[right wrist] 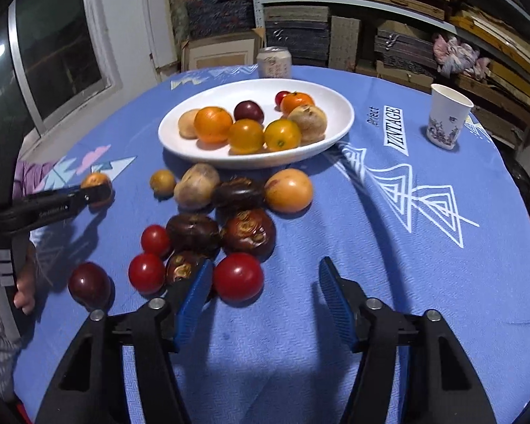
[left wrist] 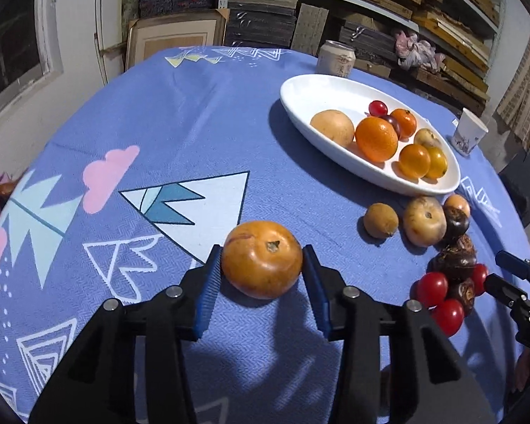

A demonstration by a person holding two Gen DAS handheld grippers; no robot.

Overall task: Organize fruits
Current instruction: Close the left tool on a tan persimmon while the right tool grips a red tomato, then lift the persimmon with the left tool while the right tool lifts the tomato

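**A:** What is on the table?

**B:** A round table under a blue tablecloth printed with white triangles and pink clouds. A white oval dish sits toward the far side and holds several fruits: oranges, yellow-orange tomatoes, a dark plum, a small red tomato and pale brownish fruits. A drink can stands behind the dish and a paper cup stands well to its right.

**A:** And the loose fruit?

**B:** A cluster lies on the cloth just in front of the dish: red tomatoes, dark brown water chestnuts, two tan fruits, a small yellowish one and an orange-yellow round fruit. A dark plum lies apart at the near left of the cluster.

**A:** What is the left gripper doing?

**B:** The left gripper has an orange persimmon-like fruit between its blue pads. The fruit rests on the cloth, away from the cluster. Both pads sit right against its sides, so the claw looks closed on it.

**A:** And the right one?

**B:** The right gripper is low over the near edge of the cluster, its fingers spread apart. A large red tomato sits just inside the left finger, apparently touching it; the other finger stands clear of it, with bare cloth between.

**A:** Any person visible?

**B:** A hand and a grey sleeve at the left edge of the right wrist view.
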